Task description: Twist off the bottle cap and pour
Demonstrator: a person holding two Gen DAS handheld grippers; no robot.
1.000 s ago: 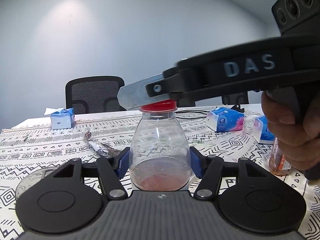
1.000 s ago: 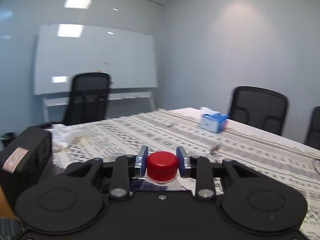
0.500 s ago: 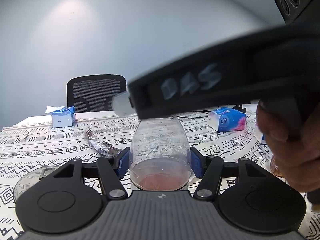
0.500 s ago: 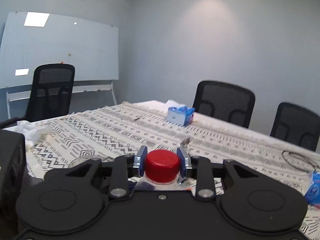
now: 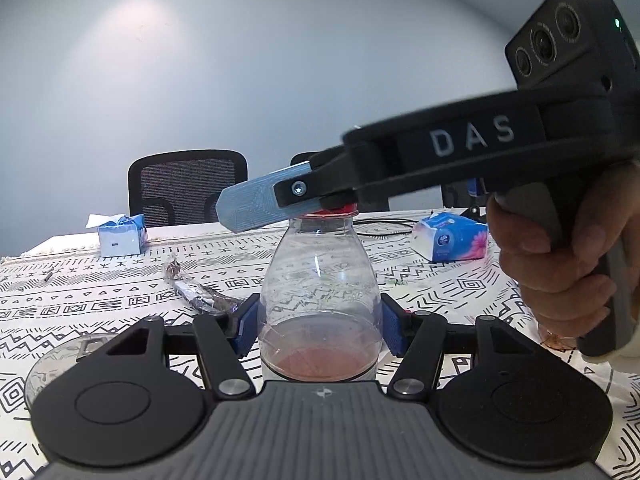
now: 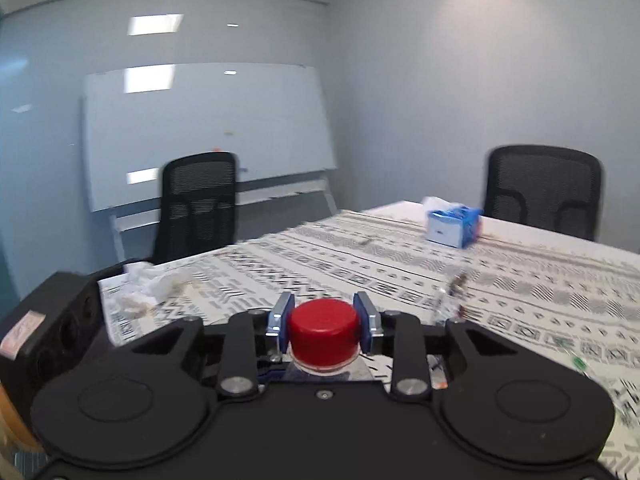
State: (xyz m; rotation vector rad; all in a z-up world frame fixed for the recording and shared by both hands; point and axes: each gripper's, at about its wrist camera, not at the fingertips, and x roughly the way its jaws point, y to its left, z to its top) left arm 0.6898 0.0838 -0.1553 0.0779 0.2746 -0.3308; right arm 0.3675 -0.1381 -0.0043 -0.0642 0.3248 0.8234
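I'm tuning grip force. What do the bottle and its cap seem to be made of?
Bottle: likely clear, glossy thin plastic; the tablecloth pattern and reddish liquid show through, with highlights. Red cap: probably opaque, smooth moulded plastic with a soft sheen.

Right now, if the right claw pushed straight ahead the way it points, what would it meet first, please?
The right claw is already shut on the red cap. Beyond that the way looks free above the patterned tablecloth, though depth is unclear.

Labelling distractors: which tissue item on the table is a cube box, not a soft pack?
The blue-and-white tissue box at far left, tissue sticking out its top. The soft pack right of the bottle is a floral wrapper.
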